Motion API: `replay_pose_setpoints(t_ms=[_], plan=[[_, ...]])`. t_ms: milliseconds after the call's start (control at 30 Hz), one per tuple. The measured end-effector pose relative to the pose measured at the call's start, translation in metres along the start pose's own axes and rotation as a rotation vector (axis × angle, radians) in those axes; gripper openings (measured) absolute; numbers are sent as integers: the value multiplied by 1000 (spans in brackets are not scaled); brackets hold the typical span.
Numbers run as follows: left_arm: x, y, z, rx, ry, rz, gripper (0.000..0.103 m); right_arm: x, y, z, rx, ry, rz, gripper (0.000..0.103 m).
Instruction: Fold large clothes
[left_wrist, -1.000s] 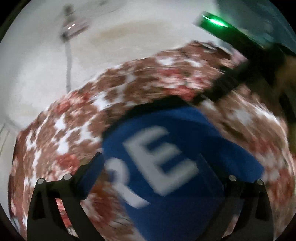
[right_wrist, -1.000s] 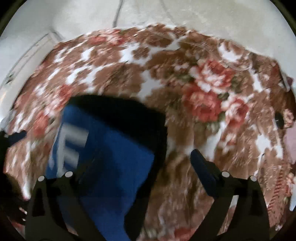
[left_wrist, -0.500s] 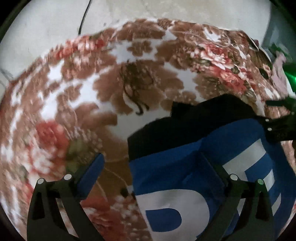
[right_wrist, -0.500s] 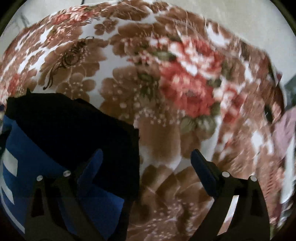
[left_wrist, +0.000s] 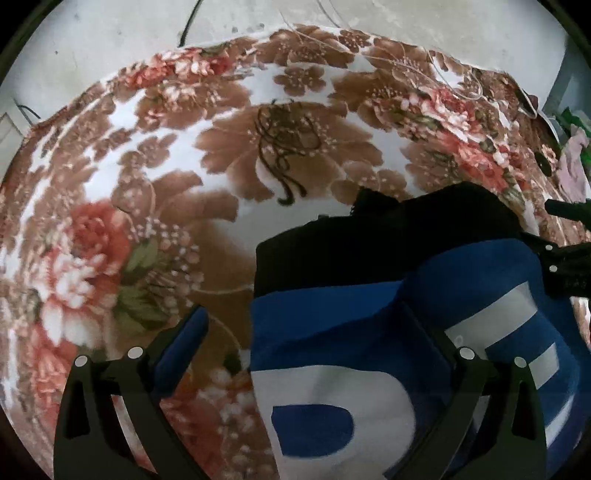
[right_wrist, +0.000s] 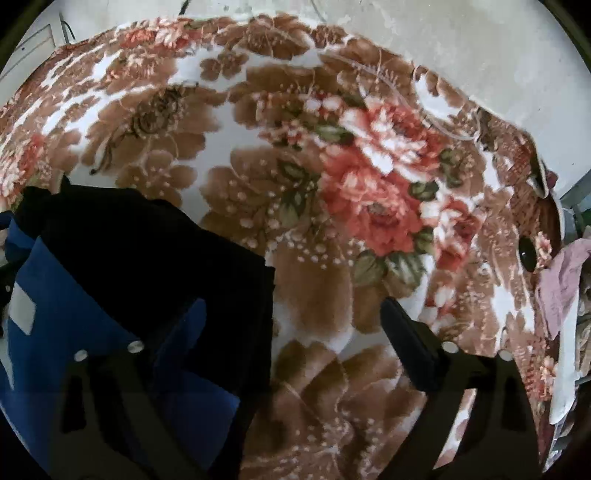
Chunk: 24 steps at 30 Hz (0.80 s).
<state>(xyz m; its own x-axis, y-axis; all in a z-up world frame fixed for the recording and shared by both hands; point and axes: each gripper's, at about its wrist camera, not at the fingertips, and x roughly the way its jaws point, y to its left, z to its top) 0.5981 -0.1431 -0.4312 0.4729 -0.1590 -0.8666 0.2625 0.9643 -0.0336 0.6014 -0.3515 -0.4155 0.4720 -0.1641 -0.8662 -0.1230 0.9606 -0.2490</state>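
Note:
A blue garment (left_wrist: 369, 332) with big white letters and a black upper part (left_wrist: 388, 251) lies folded on a floral blanket (left_wrist: 184, 184). My left gripper (left_wrist: 306, 325) hangs low over its left edge, wide open, with that edge between the fingers and untouched by the pads. In the right wrist view the same garment (right_wrist: 74, 332) shows its black part (right_wrist: 147, 251). My right gripper (right_wrist: 293, 317) straddles the garment's right edge; its jaws are closing, and the pads stand clear of the cloth. The right gripper's black body (left_wrist: 565, 258) shows at the left wrist view's right side.
The blanket (right_wrist: 332, 184) covers most of the surface, with pale concrete floor (right_wrist: 480, 55) beyond its far edge. A pink cloth (right_wrist: 557, 288) lies past the blanket's right edge, also seen as a pink cloth (left_wrist: 572, 173). A black cable (left_wrist: 188, 22) runs on the floor.
Both grippers have come down closer to the garment. The left one swung from above the letters to the garment's left edge, then held still. The garment lies unmoved.

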Motion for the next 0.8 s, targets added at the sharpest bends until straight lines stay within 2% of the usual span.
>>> replay_pose_setpoints(t_ms=[167,300,367,467,567,700,733,800], plan=[[-56,1,-9,-9,-38,-42,97,-49,10,-5,-17,-49,54,87],[-98,-6,-43,18,-57,-58,97,-88,24,-24,-19,-62,123,88],[-106,-10,-62,20,-46,-58,97,-100,37,-44,-35,-46,153,88],[-92,-11,-87,37,10,-29,97,-92,48,-75,-66,-27,112,88],[-80,-10,-98,38,7,-40,99,-65,47,-104,-54,40,109,90],[-67,-23,-106,130,-10,-13,99,-50,38,-129,-37,46,107,96],[-64,-24,-107,135,-13,-13,99,-48,35,-133,-29,49,110,97],[-56,-17,-111,99,-2,-60,99,-45,28,-142,-9,55,125,97]])
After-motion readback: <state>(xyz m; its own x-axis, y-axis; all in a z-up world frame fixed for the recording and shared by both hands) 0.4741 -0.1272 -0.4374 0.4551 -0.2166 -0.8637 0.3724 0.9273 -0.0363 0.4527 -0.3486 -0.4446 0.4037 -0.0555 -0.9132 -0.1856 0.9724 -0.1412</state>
